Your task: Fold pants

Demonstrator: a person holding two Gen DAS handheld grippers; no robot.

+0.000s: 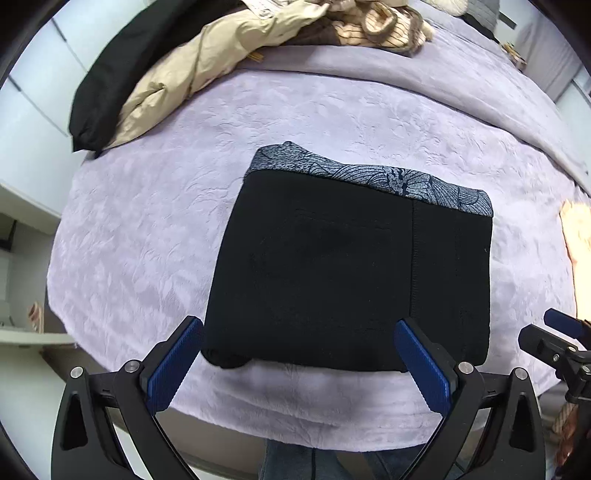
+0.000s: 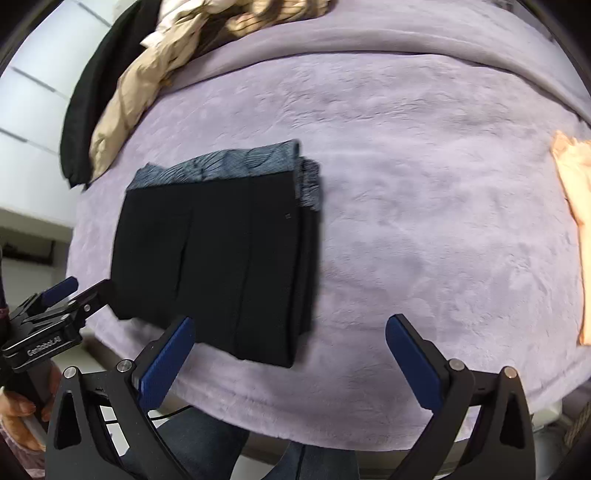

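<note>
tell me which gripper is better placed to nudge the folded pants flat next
Left, probably. The left gripper hangs open right over the near edge of the folded pants, while the right gripper is open mostly over bare blanket beside them.

Bed under lilac embossed blanket (image 1: 184,192); heaped clothes (image 1: 229,48) at far end; pale panelled wall (image 1: 40,74) left.

Heaped clothes (image 1: 207,62) on lilac blanket (image 1: 155,221)

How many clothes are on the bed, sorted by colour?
Black: 2, the folded pants and a black garment.
Beige: 1, a jacket.
Striped: 1, a striped garment.
Peach: 1, a peach cloth.
Total: 5
</note>
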